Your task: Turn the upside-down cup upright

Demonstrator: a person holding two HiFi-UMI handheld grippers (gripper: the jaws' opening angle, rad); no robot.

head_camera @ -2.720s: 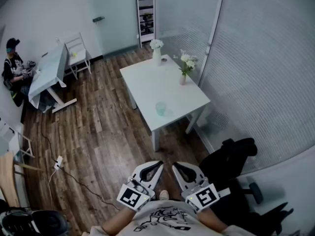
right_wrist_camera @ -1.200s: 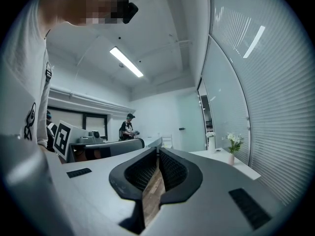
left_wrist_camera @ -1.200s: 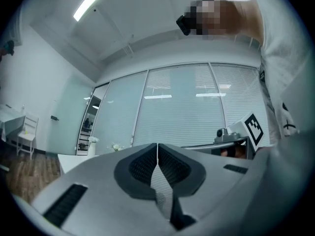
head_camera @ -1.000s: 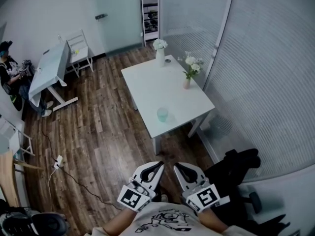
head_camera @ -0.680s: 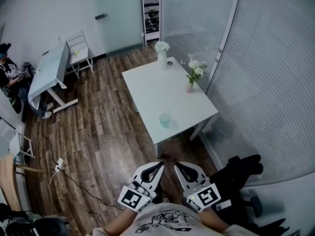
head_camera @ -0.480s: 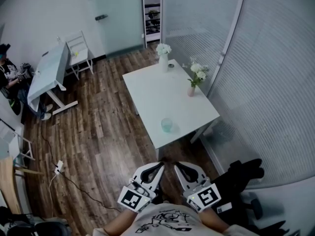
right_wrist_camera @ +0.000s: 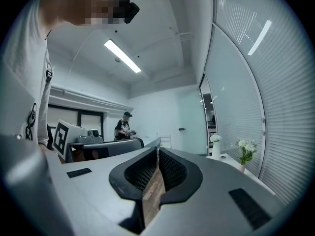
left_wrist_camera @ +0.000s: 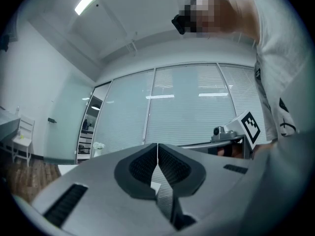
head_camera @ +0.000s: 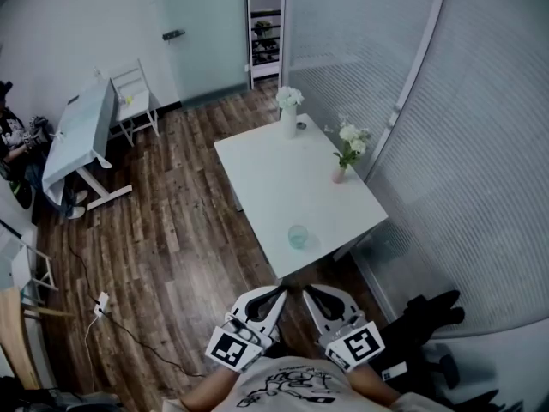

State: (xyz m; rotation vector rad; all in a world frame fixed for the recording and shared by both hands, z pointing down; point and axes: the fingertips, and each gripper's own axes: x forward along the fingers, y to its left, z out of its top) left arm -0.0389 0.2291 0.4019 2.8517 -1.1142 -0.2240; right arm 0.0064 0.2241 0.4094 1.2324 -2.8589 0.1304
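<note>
the cup (head_camera: 298, 236) sits on the table (head_camera: 274, 161) near its front edge, well ahead. the left gripper (head_camera: 278, 290) and right gripper (head_camera: 306, 289) are both clenched, empty. best to close in, spread one's jaws, and approach the cup's side level.

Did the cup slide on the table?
No. The cup keeps its spot near the front edge of the table. Cup and table together just sit lower in the head view than before.
</note>
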